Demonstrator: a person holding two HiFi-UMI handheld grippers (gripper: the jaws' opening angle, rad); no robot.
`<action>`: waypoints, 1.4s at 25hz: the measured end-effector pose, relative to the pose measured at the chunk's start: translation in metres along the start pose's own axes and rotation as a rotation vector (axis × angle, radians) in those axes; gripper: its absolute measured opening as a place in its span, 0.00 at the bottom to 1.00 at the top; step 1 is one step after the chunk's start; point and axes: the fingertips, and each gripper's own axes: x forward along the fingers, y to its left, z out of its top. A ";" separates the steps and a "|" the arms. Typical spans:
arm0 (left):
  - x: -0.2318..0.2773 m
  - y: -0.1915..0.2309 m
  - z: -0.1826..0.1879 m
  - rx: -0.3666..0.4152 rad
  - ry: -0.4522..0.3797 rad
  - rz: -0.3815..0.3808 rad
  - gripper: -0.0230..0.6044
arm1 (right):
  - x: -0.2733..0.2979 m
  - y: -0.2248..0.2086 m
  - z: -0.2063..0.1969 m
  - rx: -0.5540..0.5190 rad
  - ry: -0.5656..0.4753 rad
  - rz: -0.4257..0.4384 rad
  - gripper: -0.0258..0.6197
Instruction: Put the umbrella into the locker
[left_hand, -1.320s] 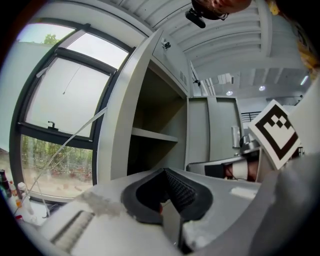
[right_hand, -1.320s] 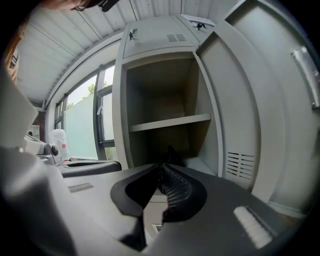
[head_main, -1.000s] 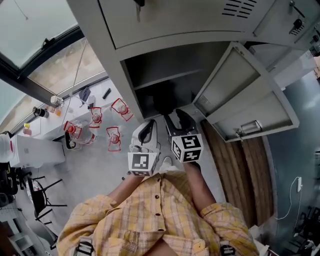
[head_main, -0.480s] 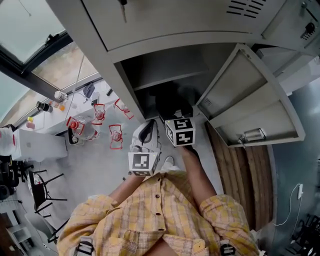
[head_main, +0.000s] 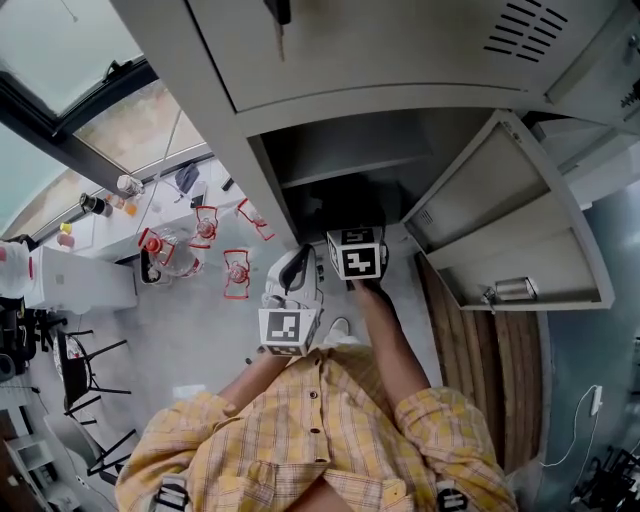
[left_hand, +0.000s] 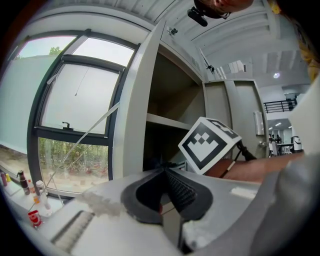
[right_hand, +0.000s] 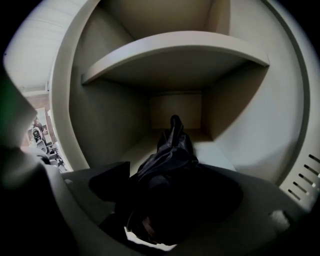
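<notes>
A black folded umbrella (right_hand: 172, 147) lies lengthwise on the floor of the open grey locker (right_hand: 100, 125), under its shelf (right_hand: 170, 47). My right gripper (right_hand: 167, 187) reaches into the compartment. Its jaws are opening, and the umbrella's near end lies between them without being pressed. From the head view the umbrella (head_main: 345, 205) is a dark shape inside the locker (head_main: 340, 160), with the right gripper (head_main: 352, 228) mostly hidden behind its marker cube (head_main: 357, 253). My left gripper (head_main: 292, 270) hangs back outside the locker, shut on nothing (left_hand: 162, 172).
The locker door (head_main: 500, 210) stands swung open to the right. A shut locker (head_main: 370, 40) sits above. Left of the lockers, a window ledge holds several red-trimmed bottles (head_main: 205, 225). Chairs (head_main: 85, 380) stand at the far left, and a wooden strip (head_main: 510, 400) runs along the right.
My right gripper has moved forward and down into the locker's mouth, carrying the umbrella inside. The left gripper has stayed where it was.
</notes>
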 end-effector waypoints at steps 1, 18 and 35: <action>0.000 0.001 -0.001 0.000 0.001 0.003 0.03 | 0.003 -0.001 -0.001 -0.008 0.009 -0.013 0.66; -0.013 0.005 0.001 0.011 -0.004 -0.003 0.03 | 0.006 -0.028 -0.020 0.133 0.040 -0.069 0.39; -0.045 0.005 0.014 0.019 -0.033 -0.070 0.03 | -0.046 -0.014 0.005 0.249 -0.121 -0.062 0.38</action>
